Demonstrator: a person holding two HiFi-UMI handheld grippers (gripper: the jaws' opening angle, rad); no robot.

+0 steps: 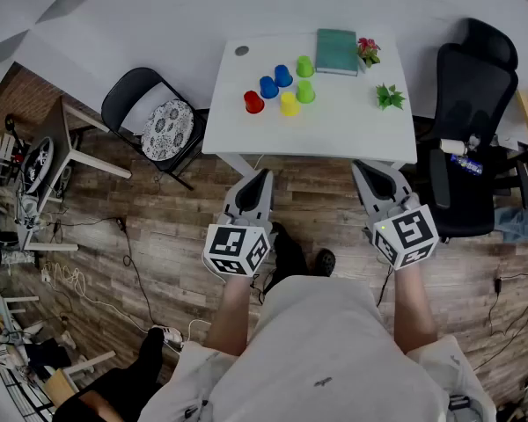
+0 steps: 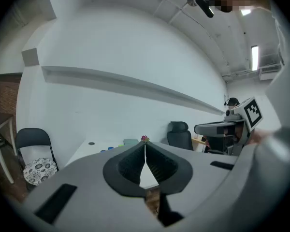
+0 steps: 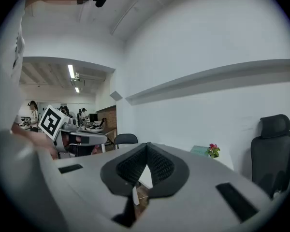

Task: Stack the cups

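Several small cups stand on the white table [image 1: 352, 121] in the head view: a red cup [image 1: 253, 102], two blue cups [image 1: 268, 87] [image 1: 283, 76], a yellow cup [image 1: 289, 104] and two green cups [image 1: 305, 91] [image 1: 304, 66]. My left gripper [image 1: 264, 176] and right gripper [image 1: 363, 167] hang side by side in front of the table's near edge, well short of the cups. Both are shut with nothing between the jaws. In the left gripper view its jaws [image 2: 145, 146] meet at the tips; the right gripper's jaws [image 3: 146, 146] do the same.
A green book [image 1: 337, 51], a pink flower pot [image 1: 368, 51] and a small green plant [image 1: 390, 97] sit at the table's far and right side. A black folding chair [image 1: 154, 121] stands left, a black office chair [image 1: 466, 121] right. Cables lie on the wooden floor.
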